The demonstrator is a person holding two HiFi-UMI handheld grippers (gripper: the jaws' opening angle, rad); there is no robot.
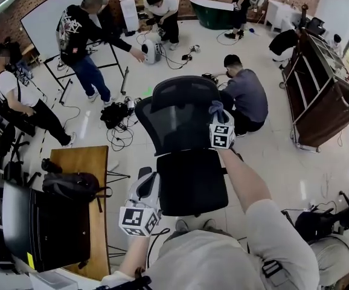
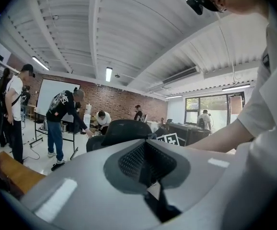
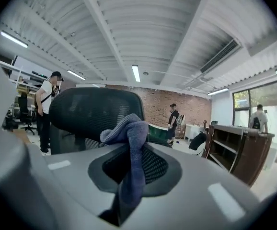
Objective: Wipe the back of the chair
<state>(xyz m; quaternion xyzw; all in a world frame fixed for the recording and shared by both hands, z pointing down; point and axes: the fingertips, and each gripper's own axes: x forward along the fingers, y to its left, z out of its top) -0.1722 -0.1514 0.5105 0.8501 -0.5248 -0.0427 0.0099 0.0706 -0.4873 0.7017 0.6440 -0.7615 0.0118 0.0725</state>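
Observation:
A black office chair stands in front of me, its mesh back (image 1: pixel 183 110) facing me above the seat (image 1: pixel 192 183). My right gripper (image 1: pixel 217 116) is shut on a blue-grey cloth (image 1: pixel 216 109) at the right edge of the chair back. In the right gripper view the cloth (image 3: pixel 131 133) sticks up from the gripper (image 3: pixel 129 181), with the chair back (image 3: pixel 81 114) just beyond it. My left gripper (image 1: pixel 145 180) hangs low by the seat's left side. It (image 2: pixel 150 176) looks shut with nothing in it, and the chair back (image 2: pixel 124 128) lies ahead of it.
A wooden table (image 1: pixel 87 162) at the left carries a black backpack (image 1: pixel 72 186) and a dark monitor (image 1: pixel 41 228). A person (image 1: pixel 247 98) crouches just behind the chair. A wooden cart (image 1: pixel 319 89) stands right. Cables (image 1: pixel 117 116) and other people occupy the floor beyond.

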